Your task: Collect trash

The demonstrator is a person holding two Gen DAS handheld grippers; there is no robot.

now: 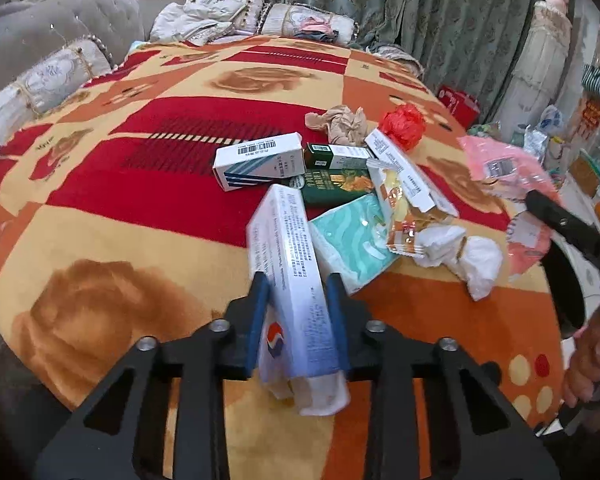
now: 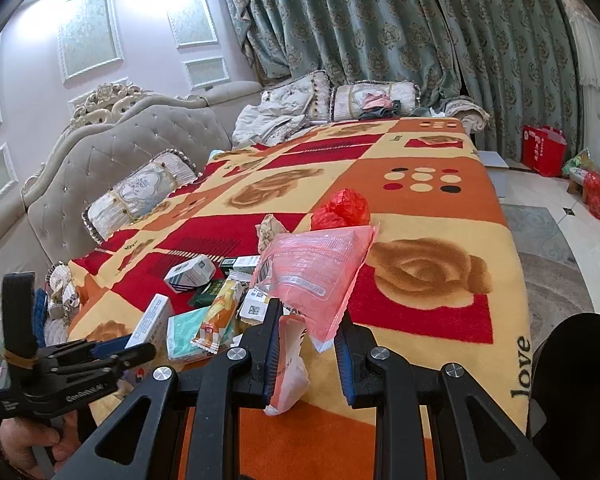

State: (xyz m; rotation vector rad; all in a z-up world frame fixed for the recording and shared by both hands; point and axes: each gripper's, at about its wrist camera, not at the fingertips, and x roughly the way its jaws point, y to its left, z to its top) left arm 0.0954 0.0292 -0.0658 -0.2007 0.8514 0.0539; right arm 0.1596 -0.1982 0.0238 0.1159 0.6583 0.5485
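Observation:
My left gripper (image 1: 296,286) is shut on a long white box (image 1: 288,264), lifted at an angle above the blanket; it also shows in the right wrist view (image 2: 150,322). My right gripper (image 2: 308,312) holds a pink plastic wrapper (image 2: 316,268) between its blue pads, though the jaws look fairly wide apart; the wrapper shows at the right of the left wrist view (image 1: 504,168). The trash pile on the bed holds a white-blue box (image 1: 258,160), dark green boxes (image 1: 332,184), a teal tissue pack (image 1: 352,236), an orange snack wrapper (image 1: 400,208), crumpled white tissue (image 1: 464,256), beige paper (image 1: 340,122) and a red bag (image 1: 404,124).
The bed carries a red, orange and yellow blanket (image 2: 420,200) with pillows (image 2: 140,196) by the padded headboard (image 2: 148,136). Green curtains (image 2: 380,32) hang behind. A red shopping bag (image 2: 542,150) and other bags stand on the floor at right. A dark bin rim (image 2: 580,360) sits at lower right.

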